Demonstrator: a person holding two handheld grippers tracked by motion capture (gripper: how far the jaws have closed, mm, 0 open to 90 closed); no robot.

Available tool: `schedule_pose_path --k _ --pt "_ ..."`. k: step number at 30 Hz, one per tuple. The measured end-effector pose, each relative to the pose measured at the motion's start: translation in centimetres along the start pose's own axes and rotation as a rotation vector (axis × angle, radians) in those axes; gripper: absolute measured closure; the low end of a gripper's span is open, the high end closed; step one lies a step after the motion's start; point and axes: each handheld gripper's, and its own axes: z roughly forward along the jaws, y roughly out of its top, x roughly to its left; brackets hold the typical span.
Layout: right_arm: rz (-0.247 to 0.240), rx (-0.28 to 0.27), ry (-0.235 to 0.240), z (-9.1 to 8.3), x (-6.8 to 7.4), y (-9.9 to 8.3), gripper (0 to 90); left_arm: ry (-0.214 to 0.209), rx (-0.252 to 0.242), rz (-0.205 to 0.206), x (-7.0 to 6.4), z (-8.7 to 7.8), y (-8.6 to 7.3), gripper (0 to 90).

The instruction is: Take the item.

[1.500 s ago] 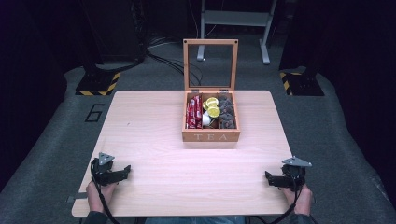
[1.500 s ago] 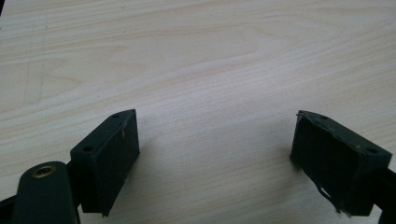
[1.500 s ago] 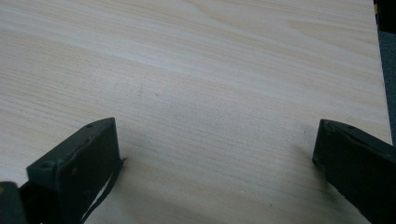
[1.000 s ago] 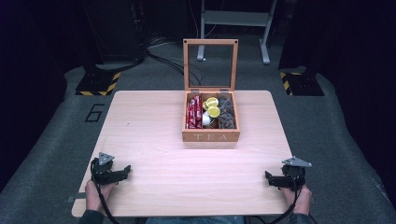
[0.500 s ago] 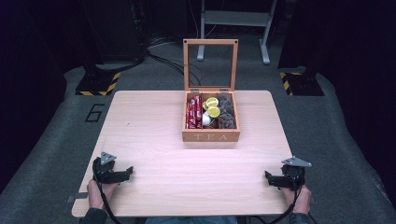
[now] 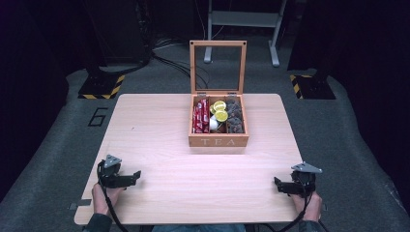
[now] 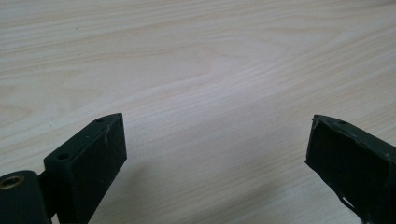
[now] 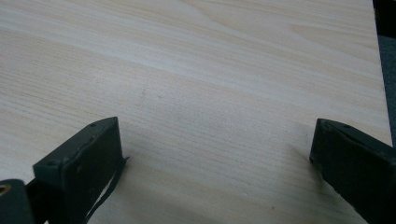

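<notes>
Left gripper: fingers spread wide, nothing between them, low over bare tabletop at the near left corner.
Right gripper: fingers likewise spread and empty, at the near right corner; both appear parked at rest, well apart from the work.
Wooden tea box: far centre, glass lid propped upright, giving access to red sachets, yellow-topped capsules and dark packets.
Surroundings: pale wood grain; grey floor, dark room.

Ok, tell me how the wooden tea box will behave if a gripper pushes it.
The tea box looks stiff and flat-based, so it would probably slide across the table rather than roll. Its upright open lid stands tall, so a high push might tip it or swing the lid.
</notes>
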Motion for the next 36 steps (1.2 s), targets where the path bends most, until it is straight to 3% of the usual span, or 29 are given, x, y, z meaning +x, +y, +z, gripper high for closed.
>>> schedule_pose_path --k 15,36 --pt "0.004 -0.005 0.004 0.0 0.0 0.0 2.4 -0.047 -0.018 0.060 -1.6 -0.3 3.2 6.2" --pt "0.005 0.002 0.011 0.0 -0.1 0.0 2.6 -0.114 -0.043 0.141 -4.1 0.7 7.9 7.3"
